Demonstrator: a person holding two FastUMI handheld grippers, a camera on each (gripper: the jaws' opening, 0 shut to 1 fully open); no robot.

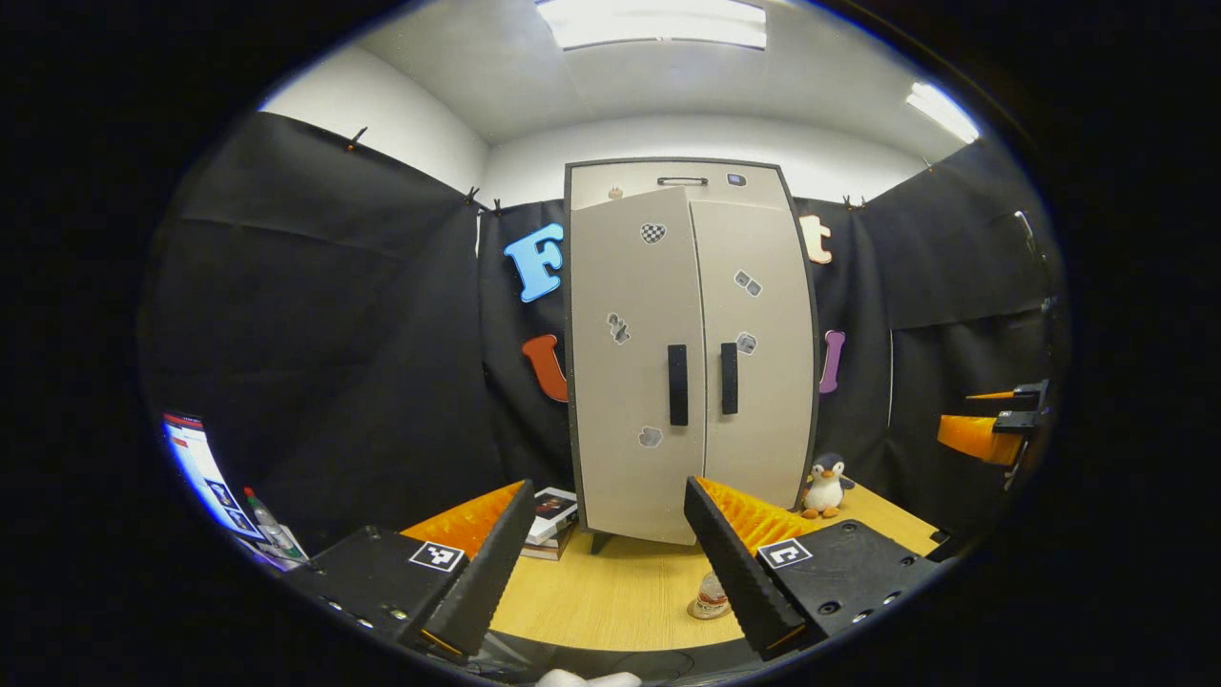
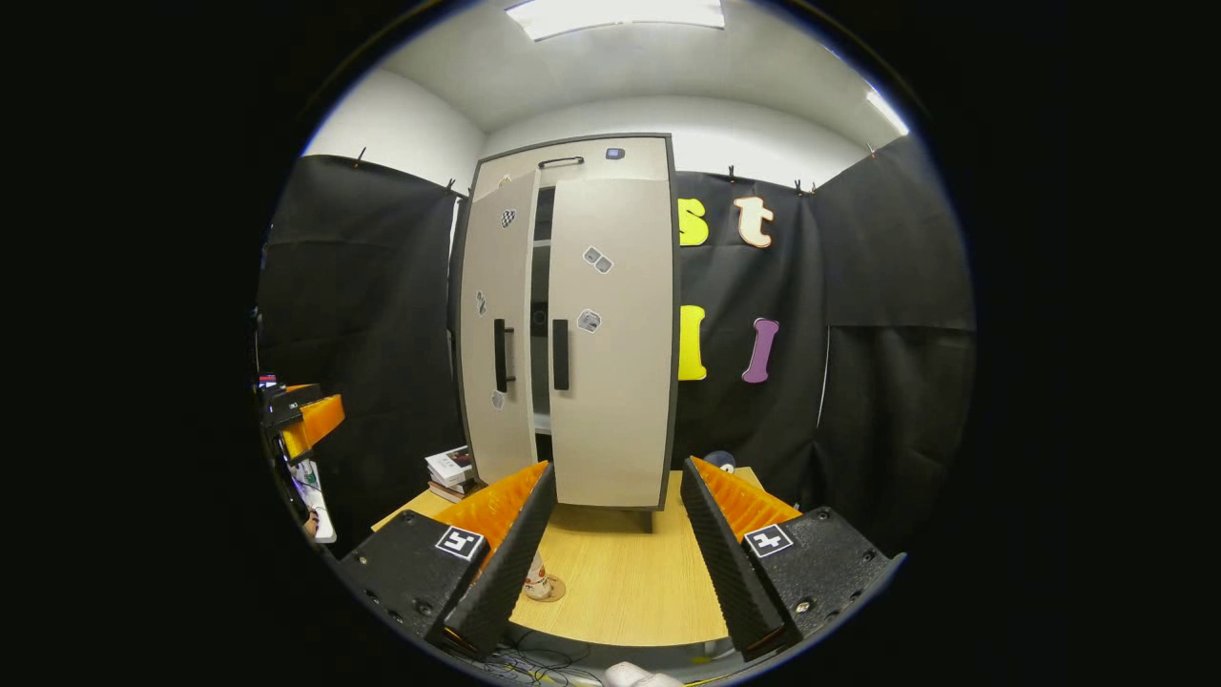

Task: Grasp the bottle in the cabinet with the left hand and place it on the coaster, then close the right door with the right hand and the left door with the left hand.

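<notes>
No legible text, cabinet [image 1: 689, 353] stickers, bottle [image 1: 710, 596] label too small

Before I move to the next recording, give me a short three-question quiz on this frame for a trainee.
1. True or false: the bottle stands on the coaster on the table.
2. Which cabinet door is not fully shut? A) left door B) right door C) both are shut
3. Fill in: the soft toy beside the cabinet is a ____.

Key: 1 true. 2 A; the right gripper view shows a dark gap between the doors, with the left one ajar. 3 penguin. Both the left gripper and the right gripper have open, empty jaws.
</notes>
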